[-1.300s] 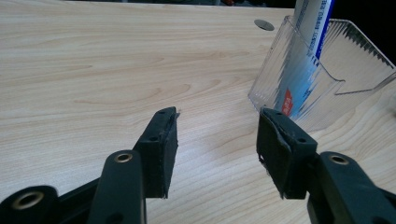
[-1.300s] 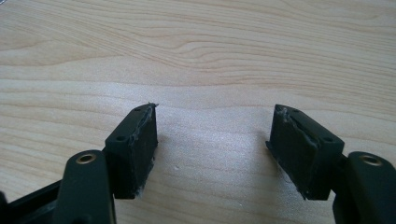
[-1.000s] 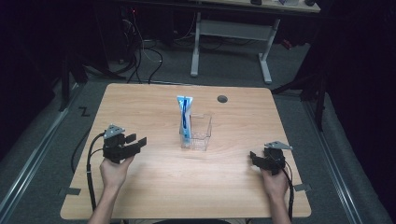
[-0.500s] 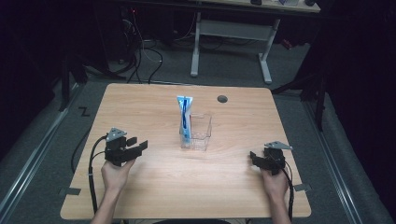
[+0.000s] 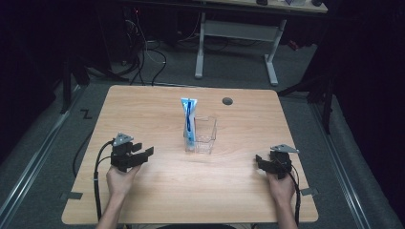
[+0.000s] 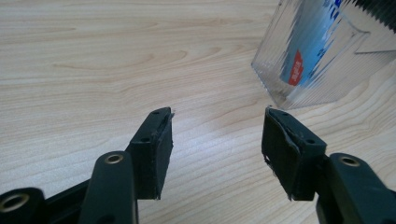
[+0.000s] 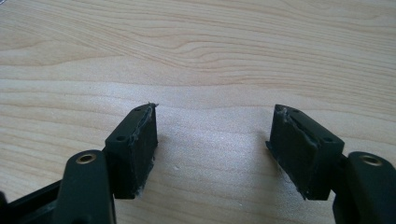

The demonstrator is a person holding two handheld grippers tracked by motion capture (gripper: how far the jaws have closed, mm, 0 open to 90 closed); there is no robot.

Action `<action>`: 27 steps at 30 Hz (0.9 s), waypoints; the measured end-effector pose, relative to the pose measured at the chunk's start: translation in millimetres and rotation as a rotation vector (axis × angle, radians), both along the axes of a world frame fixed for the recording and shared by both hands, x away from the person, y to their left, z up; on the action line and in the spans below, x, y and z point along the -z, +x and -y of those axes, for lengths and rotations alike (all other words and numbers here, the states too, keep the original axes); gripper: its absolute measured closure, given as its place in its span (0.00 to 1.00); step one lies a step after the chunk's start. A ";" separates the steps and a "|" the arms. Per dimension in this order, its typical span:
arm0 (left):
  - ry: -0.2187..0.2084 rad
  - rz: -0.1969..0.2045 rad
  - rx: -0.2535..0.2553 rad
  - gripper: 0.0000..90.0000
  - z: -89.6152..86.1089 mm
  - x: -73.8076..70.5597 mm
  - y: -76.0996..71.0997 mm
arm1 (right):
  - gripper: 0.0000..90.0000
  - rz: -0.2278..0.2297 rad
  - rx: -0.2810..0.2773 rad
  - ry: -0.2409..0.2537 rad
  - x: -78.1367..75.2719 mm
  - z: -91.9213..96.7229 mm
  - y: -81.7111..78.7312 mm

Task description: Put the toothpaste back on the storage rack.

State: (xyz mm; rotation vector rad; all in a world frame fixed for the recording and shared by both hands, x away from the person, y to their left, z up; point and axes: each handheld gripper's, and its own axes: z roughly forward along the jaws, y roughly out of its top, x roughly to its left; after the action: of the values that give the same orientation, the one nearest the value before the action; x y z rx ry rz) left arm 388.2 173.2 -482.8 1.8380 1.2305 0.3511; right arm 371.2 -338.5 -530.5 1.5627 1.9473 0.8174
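Note:
A clear plastic box stands upright at the middle of the wooden table. A tall blue packet stands inside it, against its left wall. My left gripper rests on the table to the box's left, pointing right toward it, apart from it. It is open, its jaws have just been opening, and nothing is between them. In the left gripper view the left gripper faces bare wood, with the ribbed box and the packet ahead at upper right. My right gripper lies near the right edge, open, and the right gripper has only wood between its jaws.
A dark round grommet sits in the tabletop behind the box. A black cable trails from the left gripper toward the near edge. Beyond the table stand another desk's white legs and floor cables.
The left gripper's jaws stand a little wider apart than before, and that hand has drifted slightly toward the near edge. The right gripper, box and packet have not moved.

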 end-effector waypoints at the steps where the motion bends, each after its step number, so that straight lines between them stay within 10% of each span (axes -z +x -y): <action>1: 0.008 -0.006 0.000 0.48 0.6 0.9 0.2 | 0.36 0.000 0.000 0.000 0.0 0.0 0.0; 18: 0.027 -0.029 -0.016 0.47 6.0 17.4 2.2 | 0.36 0.001 0.000 0.000 0.1 0.0 0.0; 27: 0.103 -0.026 -0.020 0.46 12.2 25.0 5.1 | 0.36 0.000 0.000 0.000 0.0 0.0 0.0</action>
State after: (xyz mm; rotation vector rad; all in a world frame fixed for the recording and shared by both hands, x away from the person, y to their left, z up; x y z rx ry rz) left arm 393.3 161.0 -507.8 1.9243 1.2699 0.4102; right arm 371.2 -338.5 -530.5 1.5628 1.9472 0.8175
